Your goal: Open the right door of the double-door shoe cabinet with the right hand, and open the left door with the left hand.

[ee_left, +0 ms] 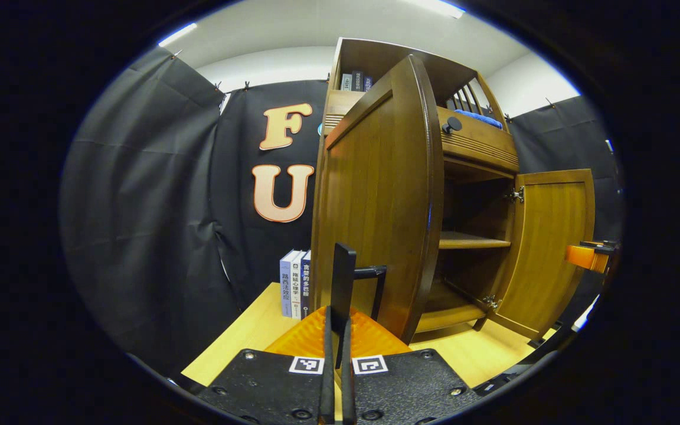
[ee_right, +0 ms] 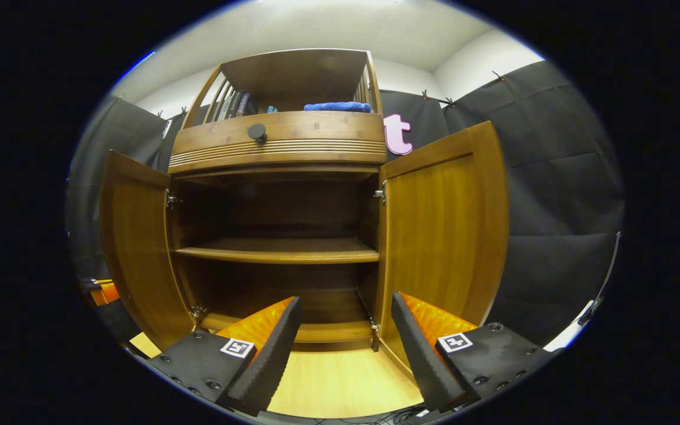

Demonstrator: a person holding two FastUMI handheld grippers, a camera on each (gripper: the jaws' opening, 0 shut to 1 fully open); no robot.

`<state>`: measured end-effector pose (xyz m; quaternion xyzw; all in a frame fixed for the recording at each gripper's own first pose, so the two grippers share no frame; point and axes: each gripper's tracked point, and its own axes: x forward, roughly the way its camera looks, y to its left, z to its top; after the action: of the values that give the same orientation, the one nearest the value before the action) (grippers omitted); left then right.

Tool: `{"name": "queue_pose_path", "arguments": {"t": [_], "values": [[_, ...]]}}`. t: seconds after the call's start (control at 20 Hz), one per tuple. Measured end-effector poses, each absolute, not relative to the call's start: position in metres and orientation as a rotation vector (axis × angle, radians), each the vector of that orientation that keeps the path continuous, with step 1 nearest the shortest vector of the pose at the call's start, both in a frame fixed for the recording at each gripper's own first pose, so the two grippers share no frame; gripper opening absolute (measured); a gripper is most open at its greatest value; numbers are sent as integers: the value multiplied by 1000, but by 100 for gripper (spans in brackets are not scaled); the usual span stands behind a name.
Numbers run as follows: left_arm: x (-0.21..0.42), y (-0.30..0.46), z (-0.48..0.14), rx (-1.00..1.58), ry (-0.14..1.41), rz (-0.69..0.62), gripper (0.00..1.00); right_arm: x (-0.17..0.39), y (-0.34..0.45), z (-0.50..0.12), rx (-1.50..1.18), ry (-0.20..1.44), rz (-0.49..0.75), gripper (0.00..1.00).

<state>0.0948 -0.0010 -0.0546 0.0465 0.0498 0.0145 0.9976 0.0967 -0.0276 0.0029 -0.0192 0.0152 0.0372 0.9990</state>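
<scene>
Left gripper view: left tool (ee_left: 336, 330) closed, fingers pressed together with nothing between them, hovering just near the left door (ee_left: 378, 195) of the shoe cabinet (ee_left: 476, 150). Left door swung wide open, its edge facing the camera, a dark bar handle (ee_left: 372, 283) standing just beyond the fingertips. Right door (ee_left: 552, 248) also open, at far right, hinged to the cabinet side. Inner shelf (ee_left: 473, 241) bare. Round dark knob (ee_left: 451, 124) on the drawer front above. Blue cloth (ee_left: 479, 118) and a few books (ee_left: 356, 81) in the top compartment. More books (ee_left: 296, 283) upright on the tabletop (ee_left: 245, 336), left of the cabinet. Right tool (ee_left: 591, 255) just visible past the right door's edge.

Right gripper view: right tool (ee_right: 346, 339) open, fingers spread wide, gripping nothing, facing the cabinet interior from the near side. Right door (ee_right: 443, 230) open at right, just beyond the right finger. Left door (ee_right: 136, 248) open at left. Shelf (ee_right: 281, 251) across the middle. Knob (ee_right: 257, 132) on the drawer, blue cloth (ee_right: 337, 107) on top. Light wooden tabletop (ee_right: 340, 383) below.
</scene>
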Motion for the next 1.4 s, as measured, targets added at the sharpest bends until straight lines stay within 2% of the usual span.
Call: {"name": "queue_pose_path", "arguments": {"t": [0.05, 0.15, 0.25, 0.3, 0.4, 0.7, 0.75, 0.8, 0.85, 1.15, 1.2, 1.25, 1.3, 1.35, 1.4], "values": [[93, 6, -54, 90, 101, 36, 5, 95, -18, 1, -35, 31, 88, 100], [87, 21, -51, 63, 101, 48, 4, 92, -6, -1, -51, 29, 102, 100], [81, 38, -50, 42, 107, 66, 3, 88, 3, -3, -62, 25, 113, 90], [77, 43, -49, 25, 111, 65, 1, 89, 9, -3, -63, 25, 118, 90], [70, 46, -51, -3, 118, 51, 3, 90, 20, -3, -60, 27, 125, 100], [48, 54, -47, -2, 139, 52, 0, 74, 41, -9, -67, 27, 141, 98], [41, 55, -46, -10, 146, 54, 0, 70, 44, -9, -67, 25, 140, 90], [34, 55, -44, -10, 149, 54, 0, 67, 46, -10, -66, 23, 136, 100], [27, 54, -41, -8, 148, 54, 0, 64, 46, -10, -63, 22, 133, 90], [-1, 50, -21, 0, 143, 71, 0, 45, 39, -8, -64, 22, 119, 90], [-4, 51, -15, 18, 138, 73, 5, 42, 37, -7, -63, 28, 116, 90], [-6, 47, -9, 28, 131, 70, 0, 39, 35, -6, -61, 35, 115, 90], [-9, 42, -3, 29, 126, 66, 5, 37, 32, -4, -62, 39, 110, 90], [-11, 38, 0, 29, 124, 56, 0, 35, 29, -1, -63, 40, 106, 90], [-13, 34, 5, 36, 122, 53, 0, 33, 26, 3, -64, 38, 102, 90]]}}
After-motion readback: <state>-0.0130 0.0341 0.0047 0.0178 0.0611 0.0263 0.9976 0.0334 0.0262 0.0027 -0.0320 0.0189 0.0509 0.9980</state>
